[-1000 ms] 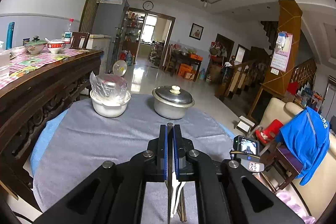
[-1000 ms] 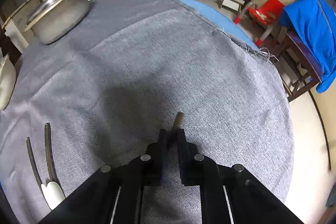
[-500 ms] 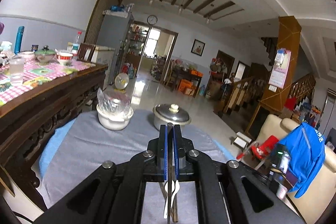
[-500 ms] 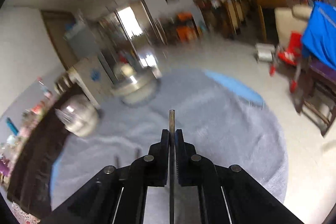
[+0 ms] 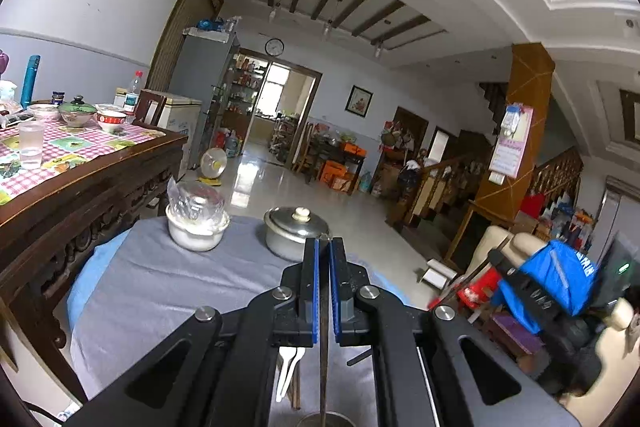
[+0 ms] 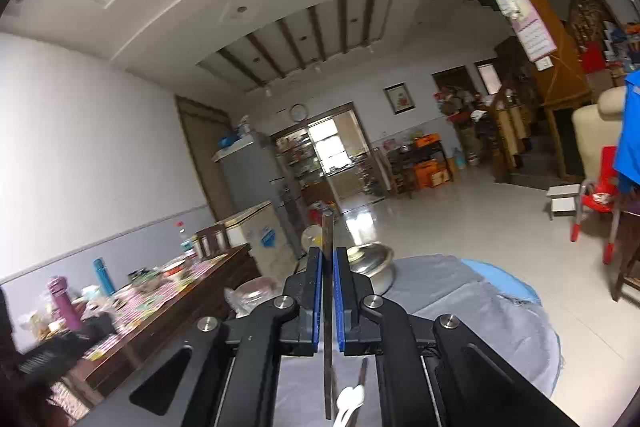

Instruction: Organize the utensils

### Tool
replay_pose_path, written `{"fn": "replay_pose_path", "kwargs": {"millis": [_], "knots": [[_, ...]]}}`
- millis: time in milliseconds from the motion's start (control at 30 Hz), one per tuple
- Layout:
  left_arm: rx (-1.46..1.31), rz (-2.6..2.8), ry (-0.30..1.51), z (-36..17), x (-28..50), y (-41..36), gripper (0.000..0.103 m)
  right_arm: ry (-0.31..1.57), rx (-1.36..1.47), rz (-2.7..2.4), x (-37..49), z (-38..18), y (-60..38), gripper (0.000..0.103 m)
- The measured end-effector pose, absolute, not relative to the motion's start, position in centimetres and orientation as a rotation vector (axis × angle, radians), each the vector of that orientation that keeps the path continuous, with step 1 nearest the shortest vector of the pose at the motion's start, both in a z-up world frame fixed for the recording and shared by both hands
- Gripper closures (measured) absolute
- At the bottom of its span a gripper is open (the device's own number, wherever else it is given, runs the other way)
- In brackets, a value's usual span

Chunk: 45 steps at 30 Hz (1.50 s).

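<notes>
In the left wrist view, our left gripper (image 5: 323, 291) is closed tight on a thin dark chopstick (image 5: 323, 367), which runs between the blue pads and down toward the bottom edge, where a round metal rim (image 5: 323, 419) shows just beneath it. Under the gripper, white plastic spoons (image 5: 289, 367) lie on the bench (image 5: 160, 291), which is covered in grey cloth. Farther off on that cloth stand a white bowl topped with crumpled clear plastic (image 5: 197, 223) and, just to its right, a lidded metal pot (image 5: 296, 233). Our other gripper (image 5: 524, 295) hangs blurred at the right, beyond the bench edge.

In the right wrist view, our right gripper (image 6: 328, 291) is likewise clamped on a dark chopstick (image 6: 328, 267), its tip rising above the fingers and its length passing down between them. Below it we see a white spoon (image 6: 350, 401) and another dark stick (image 6: 362, 371) on the cloth. The metal pot (image 6: 374, 267) sits just right of the fingers.
</notes>
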<state>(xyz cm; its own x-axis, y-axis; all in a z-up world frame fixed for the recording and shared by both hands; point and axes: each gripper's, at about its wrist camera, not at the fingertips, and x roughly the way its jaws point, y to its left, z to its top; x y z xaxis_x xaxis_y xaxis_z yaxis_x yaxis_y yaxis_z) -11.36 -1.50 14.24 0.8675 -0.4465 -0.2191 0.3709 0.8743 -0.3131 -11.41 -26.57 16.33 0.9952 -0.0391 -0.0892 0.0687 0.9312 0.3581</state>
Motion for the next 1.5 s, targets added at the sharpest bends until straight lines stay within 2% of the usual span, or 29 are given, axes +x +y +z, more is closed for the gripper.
{"fn": "replay_pose_path", "kwargs": {"millis": [233,467,500,567,600,633,733,933,1133,1333,1400,1467,1500], "knots": [[-0.255,-0.391,0.347,11.7,-10.6,-2.4,0.098,0.171,0.321,-0.008,-12.6,14.7,-24.4,0.097],[-0.231,-0.370,0.433,9.9,-10.1,-2.8,0.098,0.351,0.266,0.009,-11.7,10.8,-22.6,0.097],[-0.231,-0.371,0.448,9.7,-10.1,-2.8,0.093,0.381,0.269,0.027,-11.5,10.2,-22.7,0.096],[-0.239,-0.379,0.465,9.6,-10.4,-2.4,0.075,0.427,0.305,0.065,-11.5,9.3,-23.4,0.095],[-0.250,-0.384,0.461,9.8,-10.7,-2.0,0.059,0.427,0.325,0.071,-11.7,9.3,-23.8,0.095],[-0.260,-0.382,0.441,10.2,-11.0,-1.5,0.050,0.413,0.344,0.074,-11.9,9.3,-24.3,0.093],[-0.257,-0.368,0.379,11.1,-11.7,-0.3,0.048,0.364,0.407,0.050,-12.5,9.3,-26.4,0.086],[-0.297,-0.304,0.353,11.0,-10.6,2.5,0.047,0.374,0.485,-0.065,-11.8,8.5,-30.0,0.086],[-0.350,-0.207,0.445,7.8,-7.3,5.0,0.047,0.493,0.587,-0.097,-8.7,4.4,-32.8,0.086],[-0.337,-0.132,0.584,3.0,-3.3,5.6,0.047,0.688,0.746,-0.002,-4.1,-1.9,-35.1,0.085],[-0.334,-0.129,0.645,1.2,-2.1,5.5,0.047,0.766,0.800,0.037,-1.8,-4.1,-35.9,0.079],[-0.322,-0.129,0.705,-0.6,-0.9,5.0,0.047,0.842,0.880,0.088,1.0,-6.5,-36.5,0.061],[-0.312,-0.129,0.732,-1.4,-0.2,4.7,0.047,0.861,0.906,0.112,2.0,-7.2,-36.5,0.058]]}}
